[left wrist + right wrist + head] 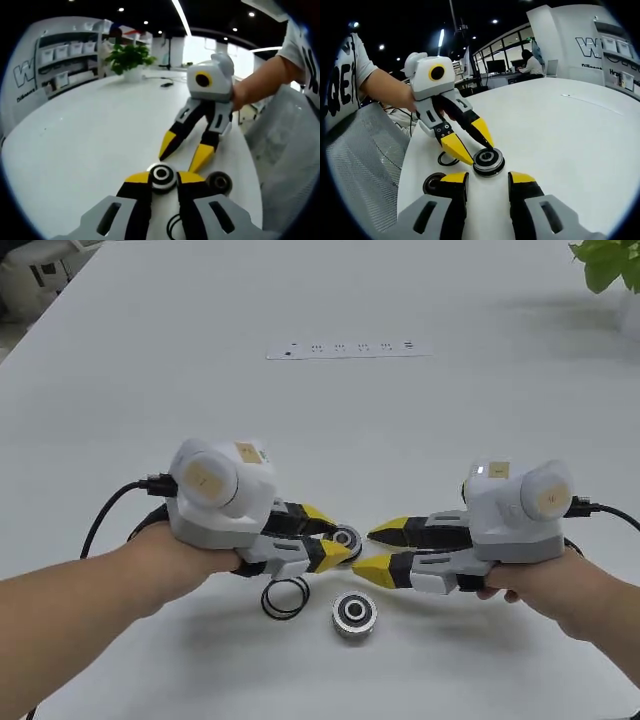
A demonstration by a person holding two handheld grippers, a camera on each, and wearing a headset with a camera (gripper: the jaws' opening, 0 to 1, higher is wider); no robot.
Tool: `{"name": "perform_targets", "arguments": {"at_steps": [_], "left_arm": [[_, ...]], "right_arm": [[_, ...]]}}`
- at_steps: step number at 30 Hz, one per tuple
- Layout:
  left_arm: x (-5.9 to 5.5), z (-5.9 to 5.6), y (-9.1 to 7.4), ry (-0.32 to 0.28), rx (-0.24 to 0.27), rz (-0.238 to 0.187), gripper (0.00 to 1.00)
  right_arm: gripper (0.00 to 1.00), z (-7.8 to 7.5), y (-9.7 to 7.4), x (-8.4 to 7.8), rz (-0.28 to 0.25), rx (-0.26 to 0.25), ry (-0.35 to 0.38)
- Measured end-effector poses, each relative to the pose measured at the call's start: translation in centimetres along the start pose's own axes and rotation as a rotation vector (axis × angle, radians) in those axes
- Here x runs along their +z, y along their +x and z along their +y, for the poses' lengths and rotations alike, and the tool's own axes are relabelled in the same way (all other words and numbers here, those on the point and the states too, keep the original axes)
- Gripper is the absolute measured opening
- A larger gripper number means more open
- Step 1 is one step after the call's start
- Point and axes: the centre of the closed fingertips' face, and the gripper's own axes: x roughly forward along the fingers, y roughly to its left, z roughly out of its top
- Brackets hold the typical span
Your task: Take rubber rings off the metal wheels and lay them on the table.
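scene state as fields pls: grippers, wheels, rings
left gripper: shut on held wheel
right gripper: open, tips pointing at held wheel, not touching it
second wheel: flat on table, free
rubber rings: black, on table beside second wheel
ring on held wheel: cannot tell

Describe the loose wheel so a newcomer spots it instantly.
On the white table, look nearest the person, between left tool and right tool. The loose wheel lies flat there beside the black rings; its twin is clamped in the left tool.
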Motion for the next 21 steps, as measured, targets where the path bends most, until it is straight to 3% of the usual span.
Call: {"name": "perform_targets", "arguments": {"at_steps": [21], "left_arm": [[0.09, 0.61, 0.30, 0.034, 0.046, -0.001, 0.14]], "right_arm": [[0.28, 0.06, 0.38, 0.31, -0.005, 0.000, -0.006]]}}
